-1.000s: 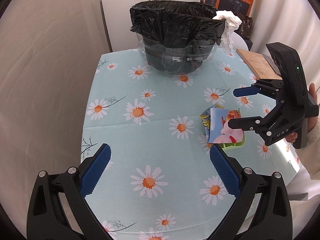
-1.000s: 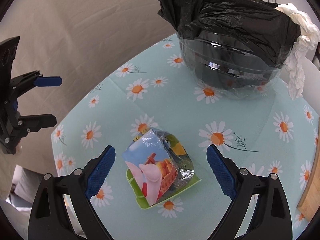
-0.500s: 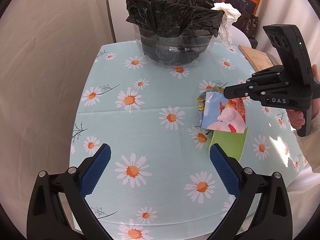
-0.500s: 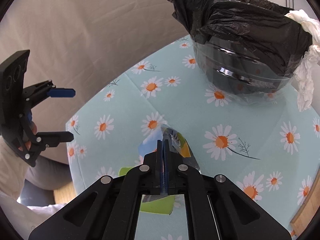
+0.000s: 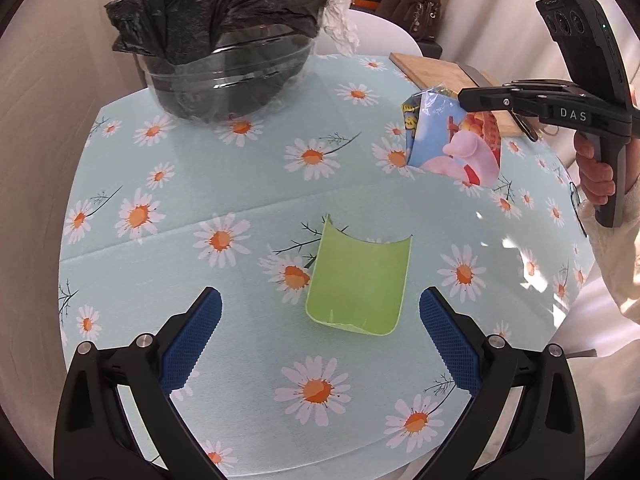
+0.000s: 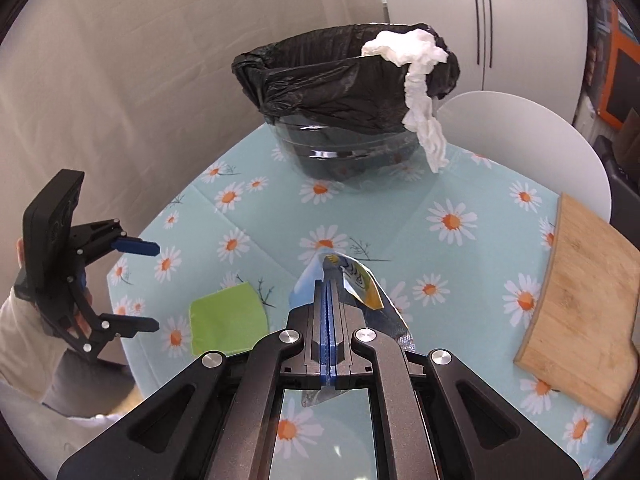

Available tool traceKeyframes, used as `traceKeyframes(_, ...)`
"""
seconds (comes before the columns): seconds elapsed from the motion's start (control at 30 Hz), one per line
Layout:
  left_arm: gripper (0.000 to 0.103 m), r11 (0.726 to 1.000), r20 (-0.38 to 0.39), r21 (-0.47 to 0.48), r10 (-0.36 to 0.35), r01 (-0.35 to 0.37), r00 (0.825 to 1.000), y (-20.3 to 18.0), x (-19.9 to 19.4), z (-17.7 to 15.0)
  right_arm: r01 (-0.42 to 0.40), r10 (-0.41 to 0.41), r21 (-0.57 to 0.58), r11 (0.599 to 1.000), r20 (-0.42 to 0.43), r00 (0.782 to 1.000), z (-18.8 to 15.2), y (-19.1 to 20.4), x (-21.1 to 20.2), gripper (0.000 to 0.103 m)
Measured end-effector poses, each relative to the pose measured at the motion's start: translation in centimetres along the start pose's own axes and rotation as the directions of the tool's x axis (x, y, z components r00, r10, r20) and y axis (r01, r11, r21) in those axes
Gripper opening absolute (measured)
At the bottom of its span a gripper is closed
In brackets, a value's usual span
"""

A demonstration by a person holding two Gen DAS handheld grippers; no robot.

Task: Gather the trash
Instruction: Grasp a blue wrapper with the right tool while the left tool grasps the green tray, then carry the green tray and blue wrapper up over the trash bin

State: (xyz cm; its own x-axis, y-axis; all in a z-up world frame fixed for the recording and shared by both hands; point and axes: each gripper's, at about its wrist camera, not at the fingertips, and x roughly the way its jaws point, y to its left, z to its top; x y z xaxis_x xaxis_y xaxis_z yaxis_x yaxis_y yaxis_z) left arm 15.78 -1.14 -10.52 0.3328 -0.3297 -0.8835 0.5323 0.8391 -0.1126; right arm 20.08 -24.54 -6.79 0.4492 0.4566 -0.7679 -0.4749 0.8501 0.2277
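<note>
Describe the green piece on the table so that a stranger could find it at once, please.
Start at the round table with the daisy cloth, where a bin lined with a black bag stands at the far side. Nearer, between the fingers of the open left gripper, lies the green piece. It alone is plain lime green, flat with curled-up edges; the wrapper is printed and held in the air.

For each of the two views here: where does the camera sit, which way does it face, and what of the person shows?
Left wrist: on the left gripper, looking down over open jaws at the green paper; a hand holds the right gripper.
Right wrist: on the right gripper, facing the bin; jaws shut on the snack wrapper; a sleeve shows.
Shared: bin, wrapper, green paper, cutting board.
</note>
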Motion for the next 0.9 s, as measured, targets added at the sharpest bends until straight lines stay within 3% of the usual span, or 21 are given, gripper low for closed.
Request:
traceKeyframes(0.3,0.097,0.984,-0.131,0.131,-0.103,0.120,0.986,-2.8,5.7,0.6,0.148,-0.148,0.149,0.978,-0.010,0.989,-5.9,-2.5,-4.7,0.001)
traceKeyframes(0.47,0.097,0.973,-0.211,0.187,-0.097,0.137,0.973,-3.6,8.8,0.7,0.234,-0.230,0.243,0.942,-0.043,0.972,-8.6,-3.3,-6.8,0.001)
traceKeyframes(0.57,0.095,0.967,-0.224,0.240,-0.030,0.085,0.974,-3.9,10.0,0.9,0.260,-0.254,0.274,0.926,-0.057,0.966,-9.9,-3.3,-7.5,0.001)
traceKeyframes(0.63,0.082,0.962,-0.213,0.268,0.010,0.049,0.977,-3.9,10.1,1.3,0.273,-0.268,0.289,0.918,-0.056,0.962,-10.6,-3.2,-7.8,0.001)
traceKeyframes(0.67,0.070,0.961,-0.211,0.275,0.020,0.040,0.977,-3.9,10.0,1.6,0.277,-0.274,0.297,0.914,-0.054,0.960,-10.8,-3.1,-8.0,0.001)
traceKeyframes(0.73,0.068,0.967,-0.243,0.243,-0.014,0.075,0.970,-3.5,9.9,2.2,0.275,-0.275,0.309,0.911,-0.043,0.960,-11.3,-2.9,-8.2,0.001)
traceKeyframes(0.9,0.068,0.975,-0.240,0.223,0.036,0.019,0.970,-2.8,8.9,2.2,0.283,-0.286,0.327,0.902,-0.038,0.957,-11.7,-2.5,-8.1,0.001)
